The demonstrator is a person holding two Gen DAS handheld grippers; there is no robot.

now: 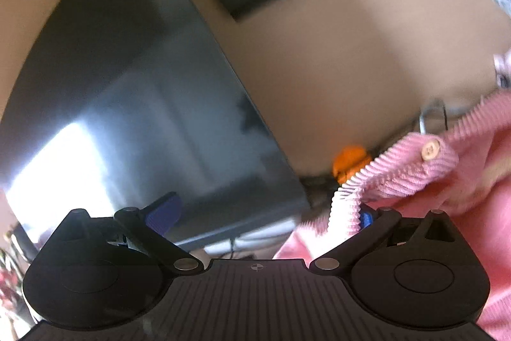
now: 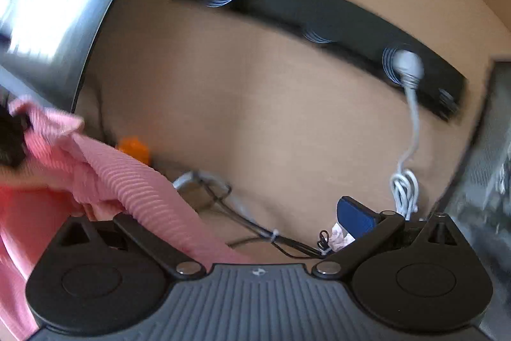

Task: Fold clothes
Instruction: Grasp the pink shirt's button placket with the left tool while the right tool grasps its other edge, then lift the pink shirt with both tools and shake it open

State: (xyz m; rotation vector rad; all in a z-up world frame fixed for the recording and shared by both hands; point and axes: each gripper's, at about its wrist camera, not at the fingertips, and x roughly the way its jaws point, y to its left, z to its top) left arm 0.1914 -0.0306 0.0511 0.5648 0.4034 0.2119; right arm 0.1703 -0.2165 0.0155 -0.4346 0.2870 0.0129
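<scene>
Since it's ribbed knit, the pink cardigan [image 1: 447, 190] looks soft, light and floppy, so I'd judge the firmer ribbed edge [image 1: 346, 206] or the band by the wooden button [image 1: 430, 149] the best hold. It hangs bunched between both tools, up off any bench. Left fingers [image 1: 164, 214] spread wide, inner one touching the ribbed edge. Right fingers [image 2: 356, 214] also wide; cardigan drapes over the inner side, nothing pinched.

One pink knitted cardigan [image 1: 447, 181] with one visible wooden button [image 1: 430, 150] at 3 o'clock; one dark screen [image 1: 127, 85] at 10 o'clock; one black power strip [image 2: 319, 18] at 12 o'clock carrying one white plug [image 2: 408, 66]; one orange object [image 2: 135, 147] at 9 o'clock; two grippers.
</scene>
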